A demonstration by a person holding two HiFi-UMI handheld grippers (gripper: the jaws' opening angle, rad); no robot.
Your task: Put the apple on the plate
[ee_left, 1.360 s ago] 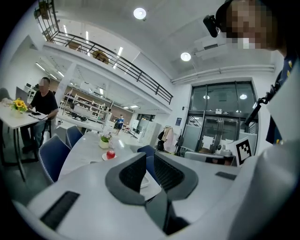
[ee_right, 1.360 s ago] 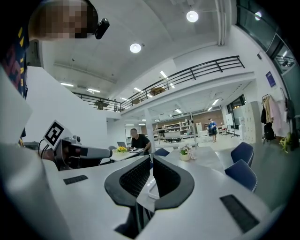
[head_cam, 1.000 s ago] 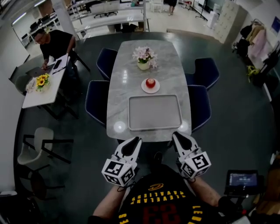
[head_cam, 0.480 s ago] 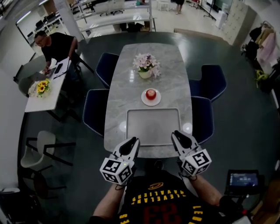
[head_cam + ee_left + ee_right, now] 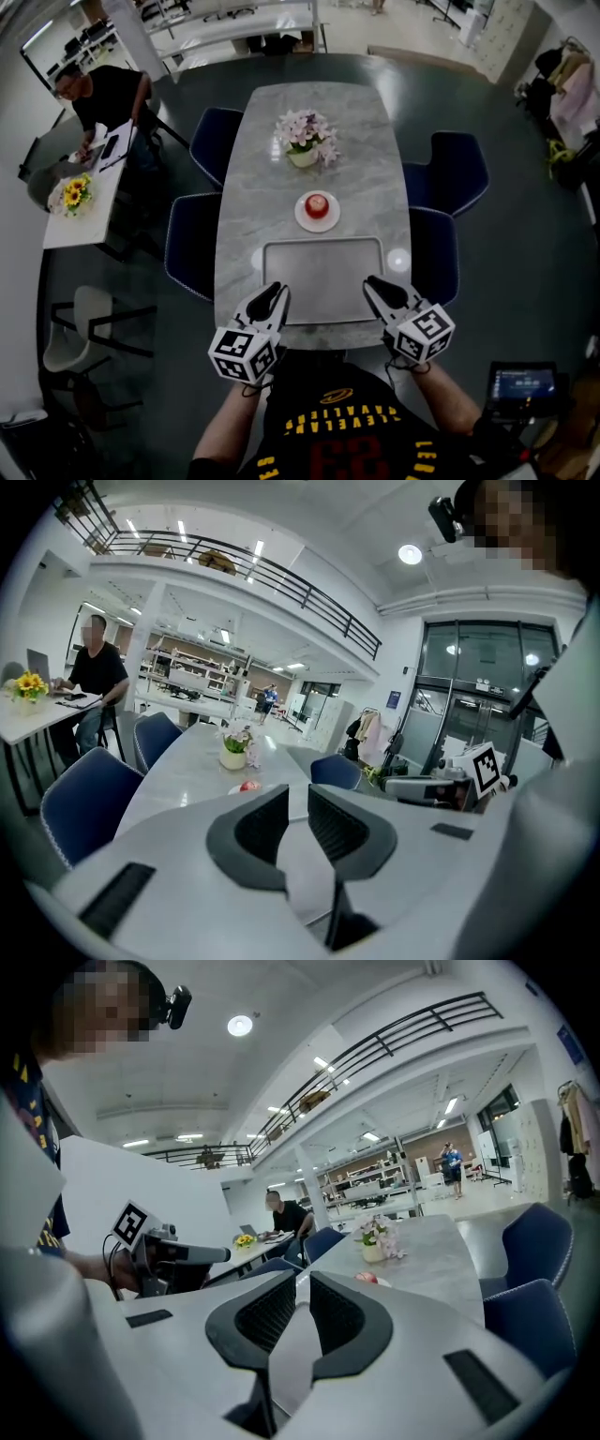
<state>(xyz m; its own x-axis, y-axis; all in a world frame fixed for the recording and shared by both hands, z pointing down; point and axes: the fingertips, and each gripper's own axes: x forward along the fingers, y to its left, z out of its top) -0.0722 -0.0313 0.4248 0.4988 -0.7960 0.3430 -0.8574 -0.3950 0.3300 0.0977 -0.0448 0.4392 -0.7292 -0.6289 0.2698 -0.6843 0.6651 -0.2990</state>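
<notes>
Here we are at the near end of the marble counter (image 5: 366, 159). Our left claw (image 5: 271, 298) hangs by the near left corner of the tray (image 5: 323, 281), jaws a narrow slit apart, nothing between them. By our reckoning there's little left to fetch: the apple (image 5: 317, 204) already sits on the plate (image 5: 301, 218), well ahead of both claws. If we do go in, we'd spread the jaws wider than the fruit first. We'd come in low over the tray and close gently on the apple's widest part, so the plate doesn't skid.

Now the containers. The flower pot (image 5: 302, 157) at mid-counter holds pale pink blossoms. The small white plate nearer us carries the red apple, centred. The grey tray, between plate and claws, lies bare. On the right, our right claw (image 5: 378, 291) matches its partner: jaws slightly parted, gripping nothing.
</notes>
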